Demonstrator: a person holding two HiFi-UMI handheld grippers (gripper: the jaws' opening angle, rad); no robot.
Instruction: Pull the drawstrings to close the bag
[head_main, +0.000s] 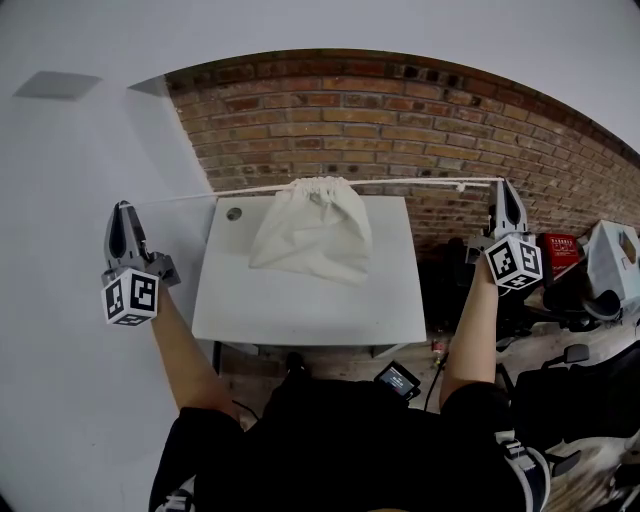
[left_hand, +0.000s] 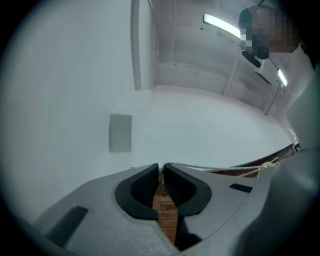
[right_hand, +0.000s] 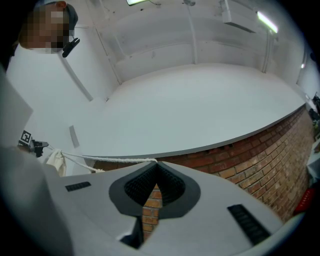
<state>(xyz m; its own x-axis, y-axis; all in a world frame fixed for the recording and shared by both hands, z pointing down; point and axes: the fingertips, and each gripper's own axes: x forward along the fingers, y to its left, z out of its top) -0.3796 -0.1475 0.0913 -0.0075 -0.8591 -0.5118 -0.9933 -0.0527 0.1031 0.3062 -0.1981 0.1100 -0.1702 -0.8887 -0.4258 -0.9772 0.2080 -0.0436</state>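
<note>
A cream cloth bag (head_main: 312, 230) hangs over the back of the white table (head_main: 310, 300), its mouth (head_main: 318, 186) gathered tight. A white drawstring (head_main: 215, 194) runs taut from the mouth to my left gripper (head_main: 123, 207), which is shut on its end far out to the left. The other drawstring (head_main: 425, 183) stretches right to my right gripper (head_main: 504, 183), also shut on it. In the left gripper view the cord (left_hand: 215, 168) leaves the closed tips (left_hand: 161, 165) rightward. In the right gripper view the cord (right_hand: 115, 160) leaves the tips (right_hand: 155, 161) leftward toward the bag (right_hand: 56, 161).
A brick wall (head_main: 400, 110) stands right behind the table. The table has a round grommet hole (head_main: 234, 213) at its back left. Black chairs and a red box (head_main: 560, 250) crowd the floor at the right. A white wall (head_main: 60, 200) lies to the left.
</note>
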